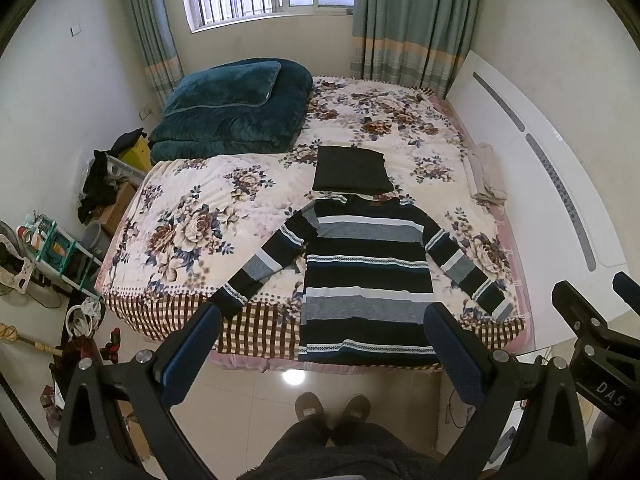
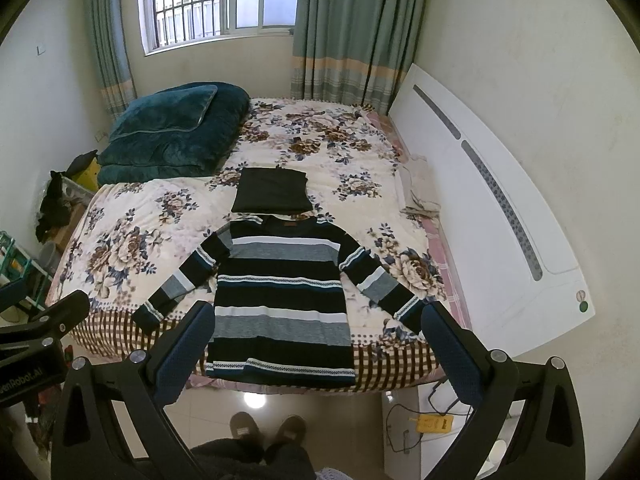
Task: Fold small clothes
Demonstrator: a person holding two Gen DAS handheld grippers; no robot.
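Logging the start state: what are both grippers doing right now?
Left gripper: open, holding nothing.
Right gripper: open, holding nothing.

Striped sweater: knitted cloth, matt. Floral bedspread: soft printed fabric. Teal quilt: plush, slight sheen. Floor tiles: glossy, reflective. Headboard: smooth white finish.

Navy-grey-white striped sweater; floral bedspread; teal quilt.
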